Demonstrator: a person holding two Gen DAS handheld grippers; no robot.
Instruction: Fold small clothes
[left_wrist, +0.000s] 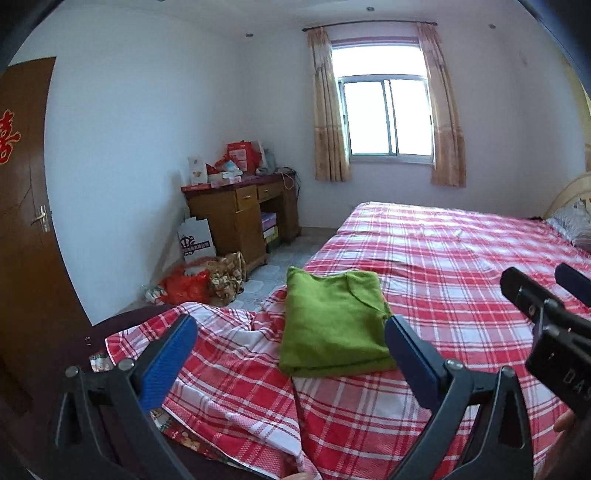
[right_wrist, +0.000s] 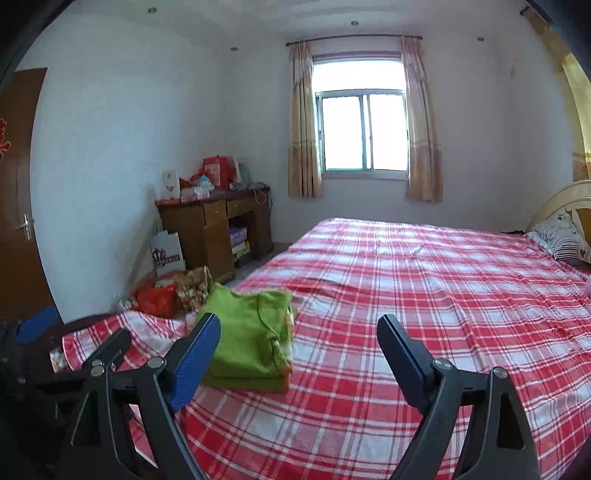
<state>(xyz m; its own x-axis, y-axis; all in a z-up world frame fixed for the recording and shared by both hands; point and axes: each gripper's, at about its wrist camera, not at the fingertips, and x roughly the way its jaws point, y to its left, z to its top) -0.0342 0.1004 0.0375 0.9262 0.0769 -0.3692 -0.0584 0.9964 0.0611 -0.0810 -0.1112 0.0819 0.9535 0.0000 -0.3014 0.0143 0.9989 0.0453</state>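
I am holding both sets of fingers spread apart and empty above the bed (left_wrist: 424, 251). The green garment (left_wrist: 332, 321) is lying folded in a neat rectangle at centre frame in the left view, lower left in the right view (right_wrist: 251, 332). To finish well, I am judging it best to press the stack flat and square its edges, not regrip it.

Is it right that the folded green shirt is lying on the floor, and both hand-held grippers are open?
Not quite. The green shirt lies folded on the red plaid bed, not the floor, as the left wrist view shows. Both the left hand-held gripper and right hand-held gripper are open.
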